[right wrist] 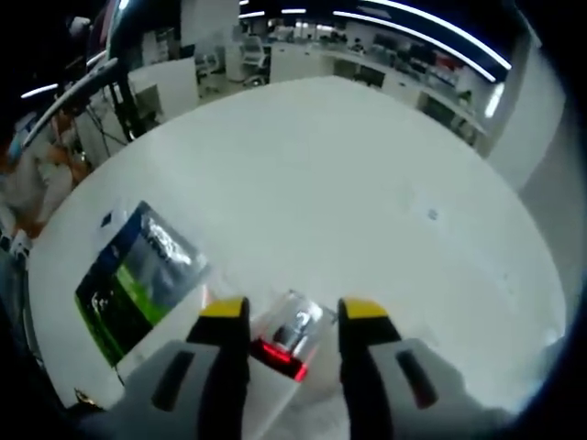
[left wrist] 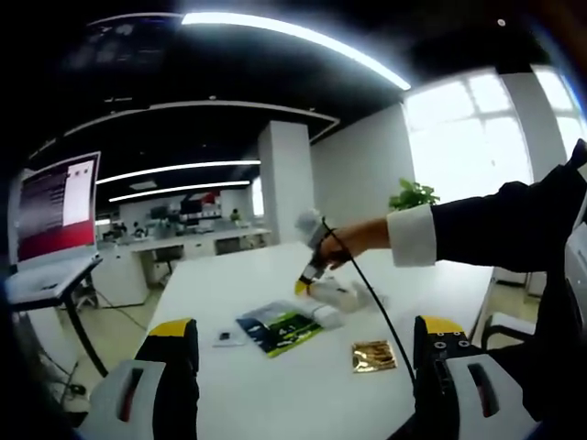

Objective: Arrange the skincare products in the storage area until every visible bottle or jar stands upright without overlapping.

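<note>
A small clear bottle (right wrist: 290,335) with a red end lies tilted on the white table (right wrist: 348,183), between the yellow tips of my right gripper (right wrist: 293,310). The jaws are drawn in to the bottle's width and hug its sides. In the left gripper view a person's hand holds that right gripper (left wrist: 305,282) tip-down over a cluster of clear products (left wrist: 344,295) at mid-table. My left gripper (left wrist: 306,326) hangs wide open over the near table edge with nothing between its fingers.
A green and black packet (left wrist: 280,327) (right wrist: 138,280) lies flat left of the bottle. A gold sachet (left wrist: 373,356) and a small dark item (left wrist: 225,337) rest nearby. A black cable (left wrist: 381,316) trails from the right gripper. A laptop (left wrist: 57,206) stands off-table at the left.
</note>
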The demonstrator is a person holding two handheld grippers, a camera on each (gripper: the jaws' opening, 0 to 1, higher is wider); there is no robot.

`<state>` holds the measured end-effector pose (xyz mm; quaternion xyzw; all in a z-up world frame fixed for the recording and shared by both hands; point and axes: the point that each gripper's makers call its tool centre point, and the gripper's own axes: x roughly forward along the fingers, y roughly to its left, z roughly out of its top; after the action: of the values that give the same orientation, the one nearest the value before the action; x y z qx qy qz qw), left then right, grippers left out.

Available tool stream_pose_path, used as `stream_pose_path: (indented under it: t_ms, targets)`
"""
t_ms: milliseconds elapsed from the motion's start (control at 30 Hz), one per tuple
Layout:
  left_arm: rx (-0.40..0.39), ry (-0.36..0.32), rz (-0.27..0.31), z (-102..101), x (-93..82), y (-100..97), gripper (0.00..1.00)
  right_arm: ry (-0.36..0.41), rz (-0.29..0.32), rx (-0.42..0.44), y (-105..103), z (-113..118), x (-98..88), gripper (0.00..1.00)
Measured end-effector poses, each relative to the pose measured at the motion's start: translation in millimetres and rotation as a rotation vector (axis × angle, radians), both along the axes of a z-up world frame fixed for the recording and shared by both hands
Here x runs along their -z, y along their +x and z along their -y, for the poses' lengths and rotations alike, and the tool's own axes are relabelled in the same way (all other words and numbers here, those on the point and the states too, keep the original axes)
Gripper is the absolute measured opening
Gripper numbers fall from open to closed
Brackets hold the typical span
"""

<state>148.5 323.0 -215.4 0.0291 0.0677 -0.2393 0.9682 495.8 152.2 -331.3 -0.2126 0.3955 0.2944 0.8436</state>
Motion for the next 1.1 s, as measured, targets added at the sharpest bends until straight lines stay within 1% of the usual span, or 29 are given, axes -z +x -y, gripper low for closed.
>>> stream_pose_path:
  t_ms: [167,300,467,500,567,667,767,900,1100]
  targets:
    - [0.001,0.003,-0.006,1,1.4,-0.4,0.99,0.005,0.023,-0.021,-9,-2,1.7,0.33]
    - [-0.004,0.008,-0.005,2,0.9,-1.5,0.99,0.018,0.026,-0.038,-11,-5,1.5,0.33]
    - [-0.010,0.013,0.000,1,-0.5,-2.1,0.99,0.006,0.026,-0.038,-20,-5,1.4,0.30]
    - [-0.019,0.012,0.004,-1,-1.8,-1.9,0.99,0.003,0.022,-0.064,-17,-8,0.0,0.29]
    - [-0.029,0.010,0.010,-4,-3.7,-1.9,0.99,0.004,0.018,-0.075,-19,-9,-0.9,0.27]
    - [-0.036,0.010,0.011,-7,-4.0,-1.9,0.99,-0.030,0.042,-0.111,-18,-8,-3.2,0.26]
    - [-0.038,0.009,0.012,-7,-4.1,-1.6,0.99,-0.033,0.055,-0.120,-24,-9,-6.4,0.24]
    - [-0.038,0.011,0.011,-7,-3.4,-1.2,0.99,-0.012,0.069,-0.135,-35,-11,-13.9,0.22]
    - [-0.033,0.013,0.015,-5,-4.2,-1.5,0.99,-0.001,0.089,-0.167,-38,-17,-23.3,0.21]
